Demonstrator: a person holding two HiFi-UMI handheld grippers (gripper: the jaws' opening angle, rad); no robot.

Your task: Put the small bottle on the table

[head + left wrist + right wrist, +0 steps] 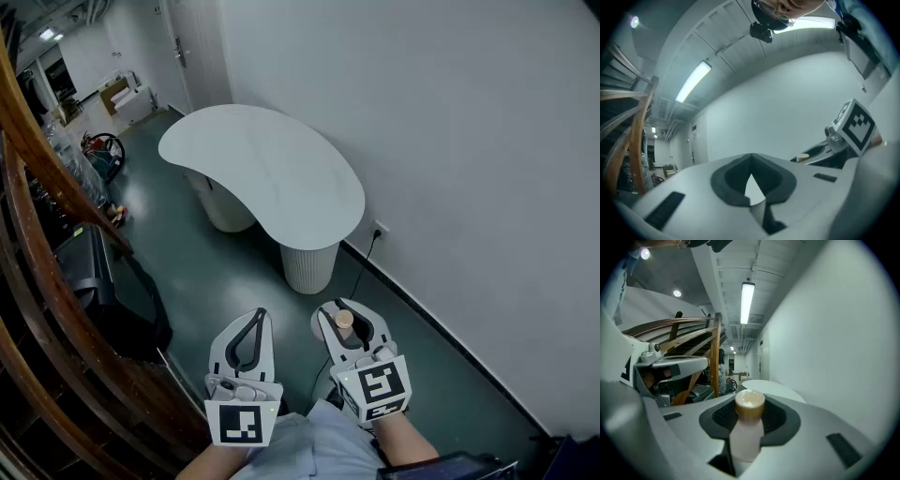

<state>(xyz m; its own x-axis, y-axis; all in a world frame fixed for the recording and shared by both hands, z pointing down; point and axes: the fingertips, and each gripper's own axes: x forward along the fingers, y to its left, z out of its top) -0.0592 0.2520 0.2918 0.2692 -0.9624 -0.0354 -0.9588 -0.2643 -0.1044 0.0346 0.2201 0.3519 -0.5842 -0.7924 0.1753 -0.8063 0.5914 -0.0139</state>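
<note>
the small bottle, pale with a tan cap on, sits between the fingers of the right gripper, which clamp its body, cap toward the fingertips; what is inside cannot be told. the left gripper has its fingers closed together, nothing between them. both hang over the dark green floor, well apart from the white curved table ahead. a white wall runs along the table's right edge; a wooden stair rail curves at the left.
</note>
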